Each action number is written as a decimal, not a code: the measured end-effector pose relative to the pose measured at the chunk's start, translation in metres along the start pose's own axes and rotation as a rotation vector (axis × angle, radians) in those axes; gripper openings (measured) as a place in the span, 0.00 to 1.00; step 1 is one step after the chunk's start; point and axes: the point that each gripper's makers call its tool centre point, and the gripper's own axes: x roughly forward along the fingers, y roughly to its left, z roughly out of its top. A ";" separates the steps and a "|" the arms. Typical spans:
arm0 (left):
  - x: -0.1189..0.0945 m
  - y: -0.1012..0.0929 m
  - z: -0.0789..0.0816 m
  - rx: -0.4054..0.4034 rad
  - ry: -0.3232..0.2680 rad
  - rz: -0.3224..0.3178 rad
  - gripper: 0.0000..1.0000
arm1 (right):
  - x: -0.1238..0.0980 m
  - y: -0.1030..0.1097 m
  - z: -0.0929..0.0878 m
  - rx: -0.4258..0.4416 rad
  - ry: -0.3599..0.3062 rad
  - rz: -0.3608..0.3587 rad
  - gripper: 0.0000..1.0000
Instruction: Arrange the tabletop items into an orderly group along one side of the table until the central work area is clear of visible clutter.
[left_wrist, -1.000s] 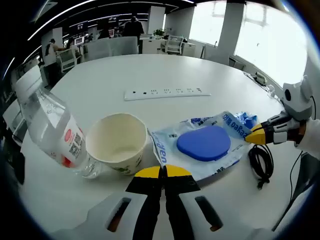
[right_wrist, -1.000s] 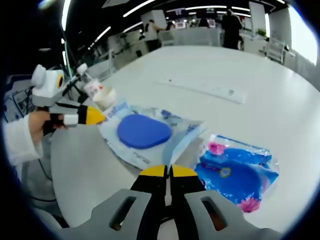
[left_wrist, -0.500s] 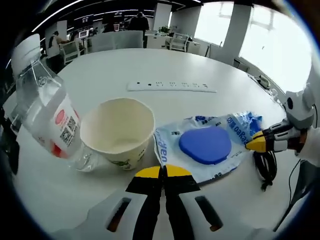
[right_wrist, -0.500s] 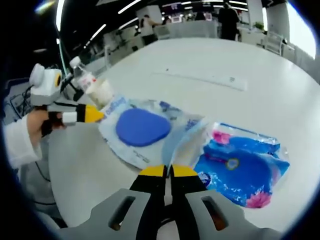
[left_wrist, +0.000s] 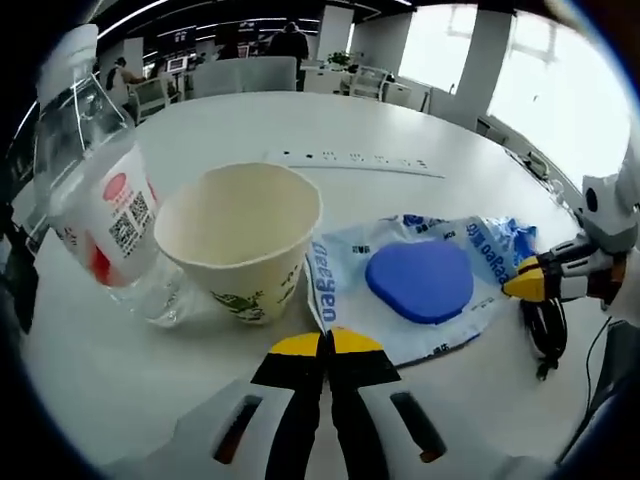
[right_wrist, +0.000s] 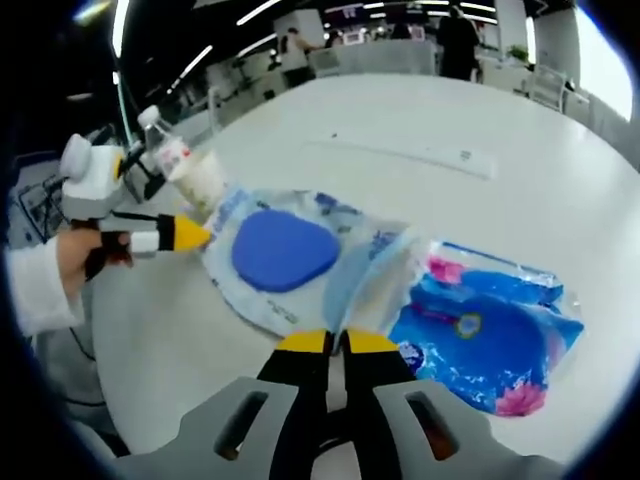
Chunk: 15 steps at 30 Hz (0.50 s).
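Here, in the left gripper view, the left gripper (left_wrist: 325, 345) has its fingers pressed together at 6 o'clock, pinching the near edge of the clear packet with the blue pad (left_wrist: 420, 283), which lies on the white surface (left_wrist: 400, 130). The paper cup (left_wrist: 240, 235) stands at 11 o'clock from the fingers, and the plastic bottle (left_wrist: 95, 200) leans just beside it at 9 o'clock. The power strip (left_wrist: 350, 160) lies far at 12 o'clock. In the right gripper view, the right gripper (right_wrist: 328, 343) also has its fingers closed on this packet's edge, and the blue flowered packet (right_wrist: 490, 335) lies at 3 o'clock.
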 end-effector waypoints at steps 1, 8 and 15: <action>0.000 0.001 0.000 -0.004 -0.003 0.002 0.00 | 0.000 0.000 0.000 -0.006 -0.002 -0.002 0.04; 0.002 0.000 -0.001 0.027 -0.022 0.018 0.00 | -0.010 0.001 0.006 0.001 -0.024 -0.017 0.08; 0.001 0.001 -0.001 0.026 -0.041 0.024 0.00 | -0.036 0.005 0.012 -0.047 -0.079 -0.026 0.09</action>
